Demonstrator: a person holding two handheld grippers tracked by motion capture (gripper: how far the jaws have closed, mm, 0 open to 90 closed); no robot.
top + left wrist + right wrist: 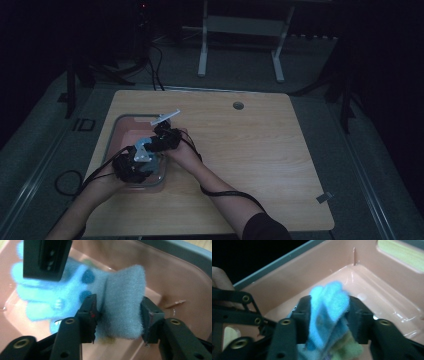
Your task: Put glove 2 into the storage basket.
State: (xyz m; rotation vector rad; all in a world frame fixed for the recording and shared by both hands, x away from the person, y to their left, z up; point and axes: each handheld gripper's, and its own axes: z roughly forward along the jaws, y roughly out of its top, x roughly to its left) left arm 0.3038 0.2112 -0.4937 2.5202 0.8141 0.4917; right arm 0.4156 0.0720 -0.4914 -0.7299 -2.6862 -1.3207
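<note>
Inside the pink tub (384,287), the left gripper (117,315) and the right gripper (329,315), 2 in all, each clamp the blue fuzzy sock (125,305).

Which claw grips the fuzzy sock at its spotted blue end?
The right claw, seen at the top of the left gripper view, over the bright blue, dark-spotted end of the sock. The left claw straddles the greyer end.
</note>
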